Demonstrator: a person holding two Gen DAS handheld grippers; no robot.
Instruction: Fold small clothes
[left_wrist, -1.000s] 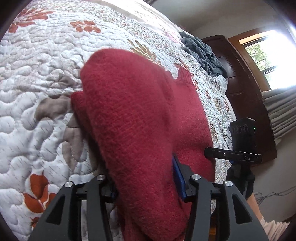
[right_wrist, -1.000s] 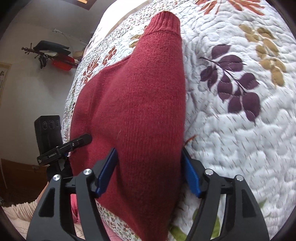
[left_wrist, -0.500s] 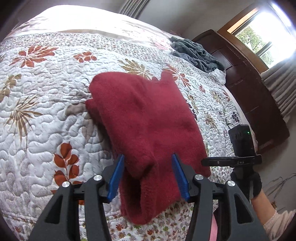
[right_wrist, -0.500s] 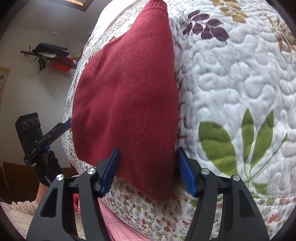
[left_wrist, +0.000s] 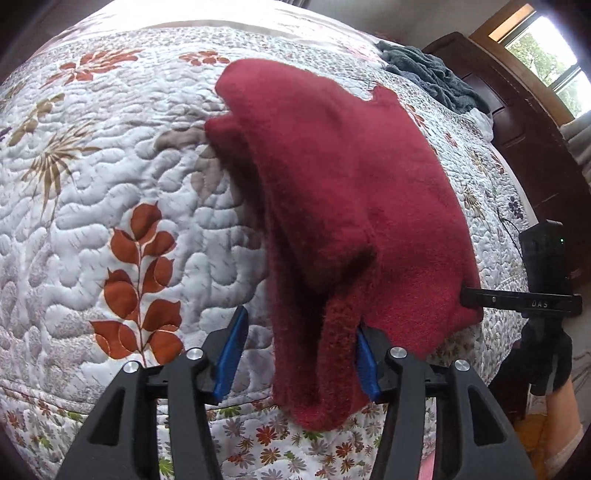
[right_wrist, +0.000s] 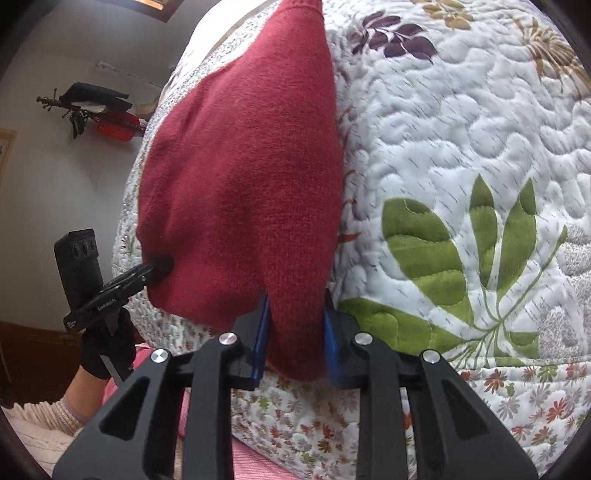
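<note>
A red knitted sweater (left_wrist: 332, 184) lies folded over on a bed, near the bed's near edge, its bulk raised off the quilt (left_wrist: 92, 166) with a lower layer showing beneath it on the left side. A ribbed cuff end (right_wrist: 299, 7) of the sweater reaches toward the far side of the bed in the right wrist view.

The left gripper (left_wrist: 299, 350) has its blue-padded fingers (left_wrist: 231, 350) spread wide; a hanging fold of the sweater drops between them, lying against the right finger and apart from the left one, so the fabric is not pinched. The right gripper (right_wrist: 295, 332) has its fingers (right_wrist: 260, 336) drawn in on a narrow near corner of the sweater, both pads pressed against the cloth. Each gripper shows from the side in the other's camera, at the sweater's near edge, held by a hand in a black glove (right_wrist: 107, 347).

The quilt is white with stitched swirls and printed leaves in rust, green and purple. At the far right of the bed lies a dark grey garment (left_wrist: 432, 79), beside a dark wooden headboard (left_wrist: 517, 122) and a bright window (left_wrist: 546, 55).
</note>
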